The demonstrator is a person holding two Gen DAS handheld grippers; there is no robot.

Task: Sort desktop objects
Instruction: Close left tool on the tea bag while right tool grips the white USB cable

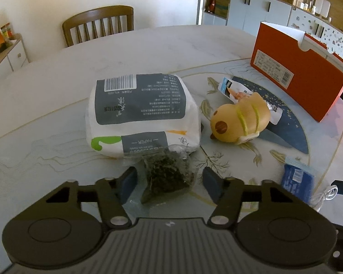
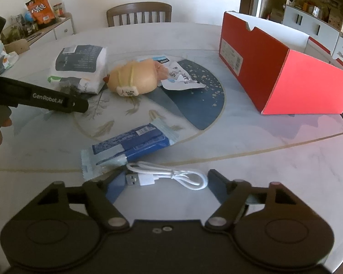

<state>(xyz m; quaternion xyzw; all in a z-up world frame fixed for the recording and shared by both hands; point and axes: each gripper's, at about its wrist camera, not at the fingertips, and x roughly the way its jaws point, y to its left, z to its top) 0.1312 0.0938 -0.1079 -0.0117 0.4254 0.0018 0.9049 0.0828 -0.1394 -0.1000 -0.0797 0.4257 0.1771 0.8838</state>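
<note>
Round marble table [image 1: 57, 96]: left gripper [image 1: 169, 180] unclenched around a dark-leaf packet [image 1: 169, 173], right gripper [image 2: 164, 180] unclenched around a white cable [image 2: 171, 175], bare tabletop beyond.

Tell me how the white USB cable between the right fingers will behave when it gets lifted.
The white USB cable will probably hang limp: it lies in loose loops on the table. It looks light, being thin and short. The loops may spread or slip from the right gripper, whose fingers stand apart on either side of it.
</note>
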